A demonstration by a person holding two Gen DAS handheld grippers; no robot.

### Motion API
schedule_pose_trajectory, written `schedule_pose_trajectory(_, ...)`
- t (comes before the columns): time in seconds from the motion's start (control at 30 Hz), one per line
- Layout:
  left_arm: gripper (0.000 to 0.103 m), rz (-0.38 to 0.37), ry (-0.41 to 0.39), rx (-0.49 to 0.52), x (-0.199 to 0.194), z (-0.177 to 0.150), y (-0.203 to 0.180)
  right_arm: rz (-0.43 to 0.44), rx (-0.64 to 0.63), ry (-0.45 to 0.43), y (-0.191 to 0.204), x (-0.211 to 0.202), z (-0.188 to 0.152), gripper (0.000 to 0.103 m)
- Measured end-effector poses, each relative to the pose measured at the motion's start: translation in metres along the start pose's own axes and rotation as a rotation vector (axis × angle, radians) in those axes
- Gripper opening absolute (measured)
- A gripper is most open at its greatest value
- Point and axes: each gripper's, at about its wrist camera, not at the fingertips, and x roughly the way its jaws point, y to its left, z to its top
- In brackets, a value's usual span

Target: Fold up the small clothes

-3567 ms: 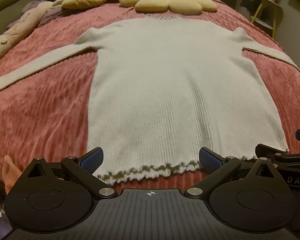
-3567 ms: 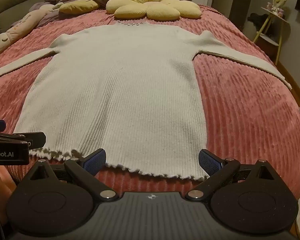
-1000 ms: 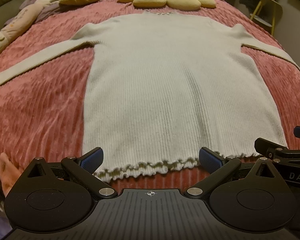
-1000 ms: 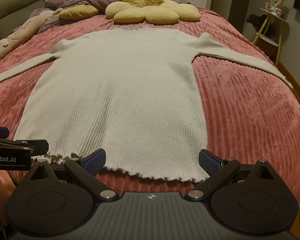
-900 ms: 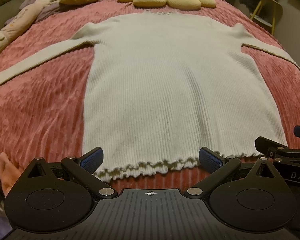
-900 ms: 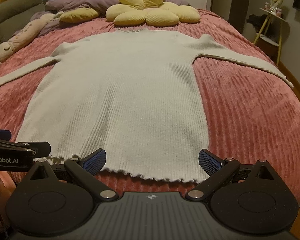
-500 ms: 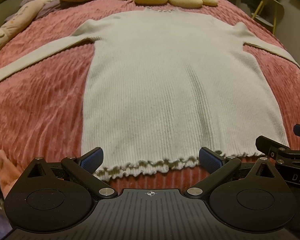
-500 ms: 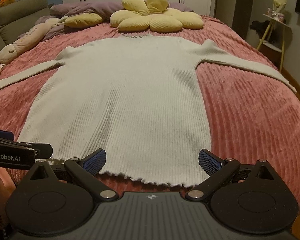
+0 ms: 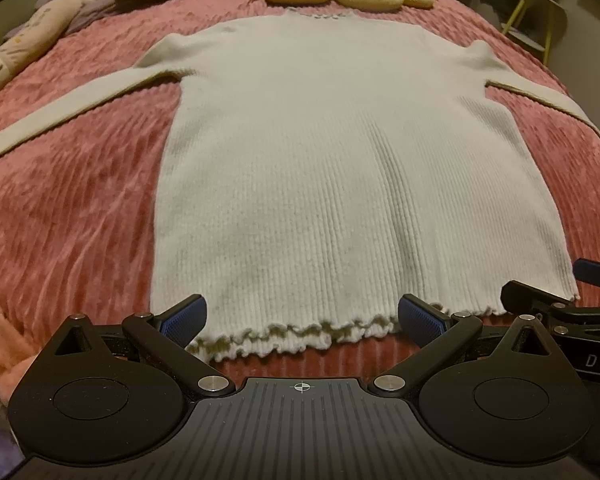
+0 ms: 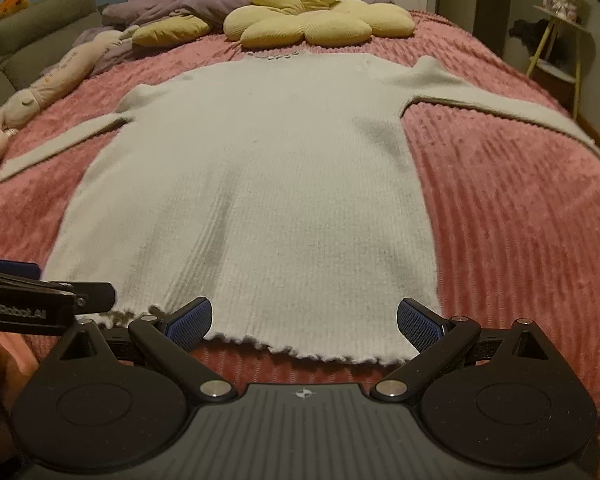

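A cream ribbed knit sweater (image 9: 340, 152) lies flat on the pink bedspread (image 9: 68, 208), sleeves spread out, frilly hem nearest me. It also shows in the right wrist view (image 10: 260, 184). My left gripper (image 9: 300, 318) is open and empty, its fingers either side of the hem's left half. My right gripper (image 10: 304, 320) is open and empty just above the hem's right half. Each gripper shows at the edge of the other's view.
A yellow flower-shaped cushion (image 10: 316, 20) and purple bedding (image 10: 172, 8) lie beyond the collar. A long plush toy (image 10: 48, 84) lies at the bed's left side. A small yellow side table (image 10: 560, 40) stands to the right of the bed.
Both grippers have moved slightly forward and lower towards the hem. The sweater has not moved, and both stay open.
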Motion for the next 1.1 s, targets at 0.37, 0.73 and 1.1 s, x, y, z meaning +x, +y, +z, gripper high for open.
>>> schedule_pose_trajectory(0.37,0.103,-0.027,0.025,-0.002,0.014,0.012,-0.006,0.216,0.167,0.062,-0.034,0.024,0.000,0.099)
schedule_pose_trajectory(0.73,0.103,0.030,-0.076,-0.028,0.044,0.082,-0.012,0.112,0.417,-0.208,-0.175,0.044,0.072,0.097)
schedule_pose_trajectory(1.1,0.103,0.074,-0.045,-0.127,0.098,0.104,-0.009,-0.070,1.107,-0.371,-0.408,0.103,0.119,0.052)
